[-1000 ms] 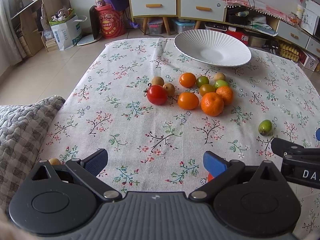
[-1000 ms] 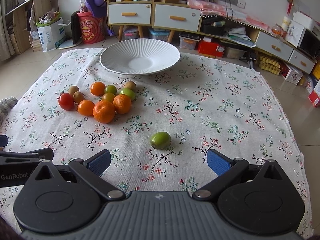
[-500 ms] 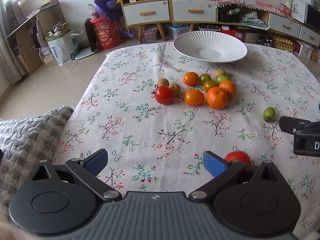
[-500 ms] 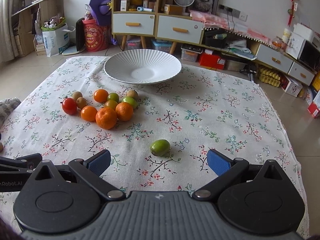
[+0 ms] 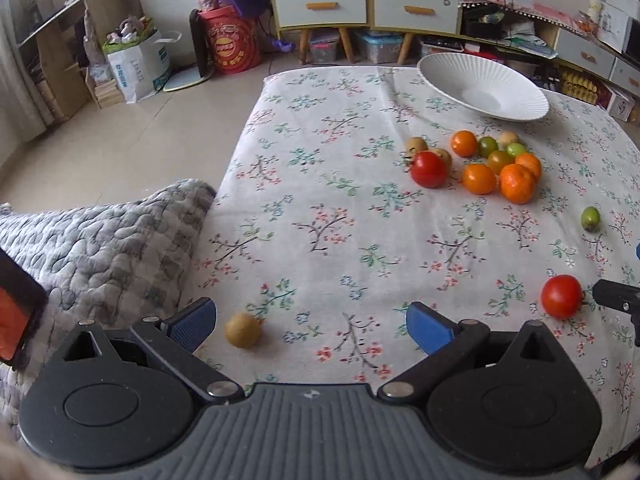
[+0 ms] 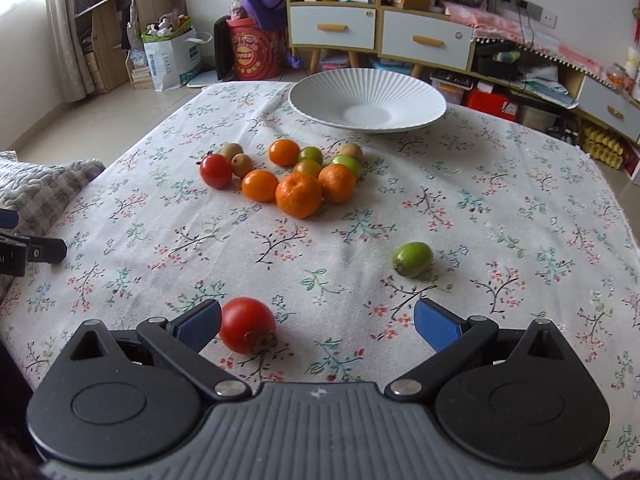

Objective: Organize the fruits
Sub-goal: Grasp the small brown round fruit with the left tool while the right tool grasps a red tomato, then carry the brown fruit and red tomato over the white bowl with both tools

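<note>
A white ribbed bowl stands empty at the table's far side; it also shows in the right wrist view. A cluster of oranges, green fruits, small brown fruits and a red tomato lies in front of it. My left gripper is open; a small brown fruit lies just inside its left finger. My right gripper is open; a red tomato lies just inside its left finger. A lone green fruit lies beyond it.
A floral cloth covers the table. A grey quilted cushion lies at the left edge. Cabinets, a red bucket and shelves stand on the floor beyond.
Both grippers have drawn back and swung left. The near red tomato and the small brown fruit have come into view by the fingers. Both grippers stay open.
</note>
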